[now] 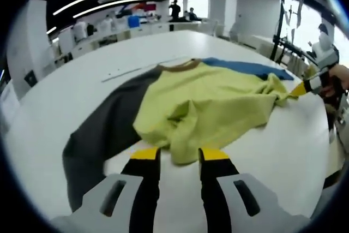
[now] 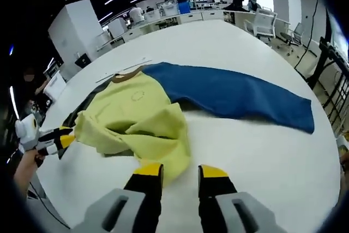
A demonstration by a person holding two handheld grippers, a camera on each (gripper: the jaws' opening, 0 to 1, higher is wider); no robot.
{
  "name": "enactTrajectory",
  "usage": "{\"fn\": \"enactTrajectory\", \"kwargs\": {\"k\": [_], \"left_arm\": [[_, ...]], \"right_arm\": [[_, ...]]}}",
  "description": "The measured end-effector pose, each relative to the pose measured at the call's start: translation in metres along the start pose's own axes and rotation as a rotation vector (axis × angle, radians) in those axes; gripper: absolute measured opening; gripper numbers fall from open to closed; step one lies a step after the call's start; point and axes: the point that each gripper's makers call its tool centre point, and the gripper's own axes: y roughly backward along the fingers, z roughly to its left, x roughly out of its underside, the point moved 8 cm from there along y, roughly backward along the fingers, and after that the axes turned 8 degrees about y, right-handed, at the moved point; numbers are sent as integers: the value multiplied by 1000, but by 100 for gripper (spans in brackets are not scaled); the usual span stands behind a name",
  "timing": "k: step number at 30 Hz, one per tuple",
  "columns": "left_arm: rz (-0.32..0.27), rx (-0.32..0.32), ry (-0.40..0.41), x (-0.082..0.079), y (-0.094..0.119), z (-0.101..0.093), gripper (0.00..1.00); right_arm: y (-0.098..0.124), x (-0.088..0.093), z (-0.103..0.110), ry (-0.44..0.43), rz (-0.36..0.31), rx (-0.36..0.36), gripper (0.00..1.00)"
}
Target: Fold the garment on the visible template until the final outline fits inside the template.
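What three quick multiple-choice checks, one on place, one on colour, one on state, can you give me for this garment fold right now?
1. Where does the garment lie?
A. On the white table
B. On a chair
C. On the floor

2. What colour is the sleeve spread out flat in the right gripper view?
A. Red
B. Blue
C. White

3. How does the yellow body lie?
A. Rolled into a tube
B. Hung upright
C. Bunched and creased, partly folded over

Answers: 1 A, the cloth rests on the white tabletop; 2 B, the long sleeve is blue beside the yellow body, while the other sleeve is dark grey; 3 C, the left gripper view shows wrinkled yellow folds in front of the left gripper.
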Motion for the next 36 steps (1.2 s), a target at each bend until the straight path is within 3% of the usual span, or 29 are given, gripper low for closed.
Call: {"fn": "enactTrajectory", "kwargs": {"k": [5, 12, 28, 36], "left_arm": [[7, 0, 6, 2, -2, 2, 20], [27, 7, 15, 5, -7, 3, 16], [40, 52, 30, 4, -17, 6, 3], [56, 54, 19, 8, -3, 0, 1]], "right_arm": [[-7, 8, 9, 64, 32, 56, 18], [-11, 13, 14, 90, 14, 92, 11], [-11, 15, 21, 87, -17, 85, 0], [-9, 15, 17, 100, -4, 69, 0]]}}
